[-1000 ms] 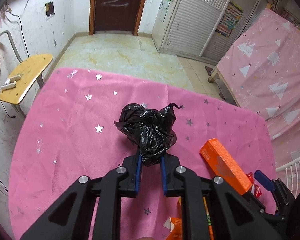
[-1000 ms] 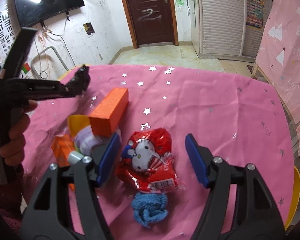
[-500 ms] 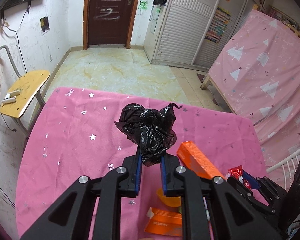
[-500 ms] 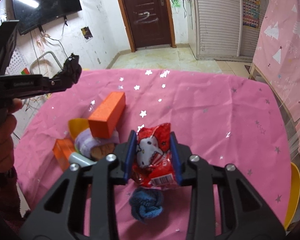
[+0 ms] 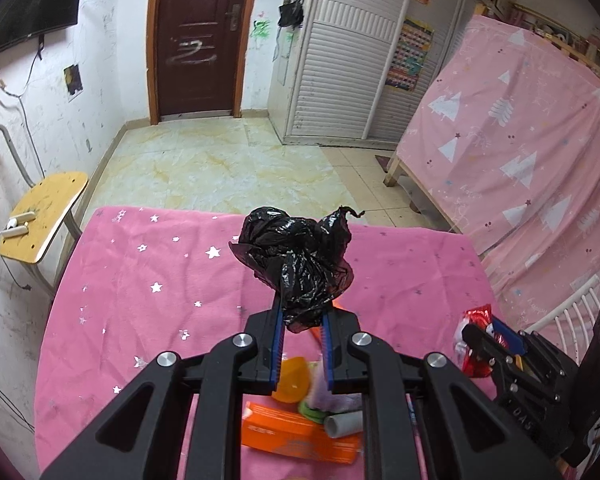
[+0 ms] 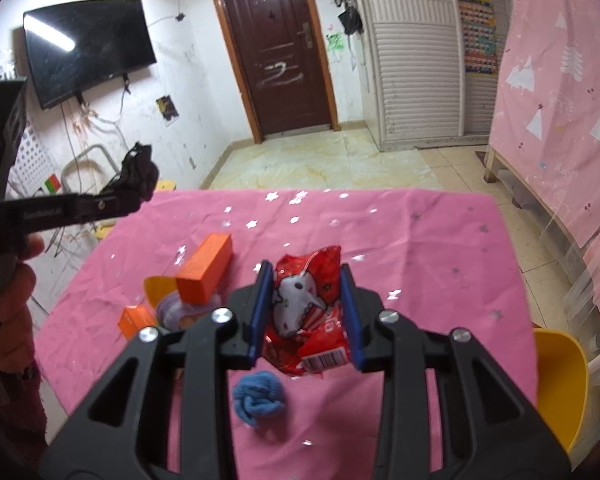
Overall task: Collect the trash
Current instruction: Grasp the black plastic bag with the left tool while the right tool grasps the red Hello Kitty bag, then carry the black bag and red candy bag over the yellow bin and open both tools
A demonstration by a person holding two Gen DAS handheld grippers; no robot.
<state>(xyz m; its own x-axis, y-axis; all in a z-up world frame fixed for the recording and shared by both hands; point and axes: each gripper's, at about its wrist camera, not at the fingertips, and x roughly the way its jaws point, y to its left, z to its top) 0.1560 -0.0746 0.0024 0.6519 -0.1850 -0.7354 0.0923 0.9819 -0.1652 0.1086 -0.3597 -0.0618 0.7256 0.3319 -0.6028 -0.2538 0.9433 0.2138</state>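
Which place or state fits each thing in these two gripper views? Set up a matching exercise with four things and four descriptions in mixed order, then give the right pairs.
Things
1. black plastic bag
2. red snack packet
3. blue knitted ball
4. orange box

Descriptions
A. lies on the pink tablecloth just below the right gripper
B. pinched in the left gripper
C. rests tilted on the clutter to the left
D. clamped between blue pads

Pairs: 1-B, 2-D, 3-A, 4-C
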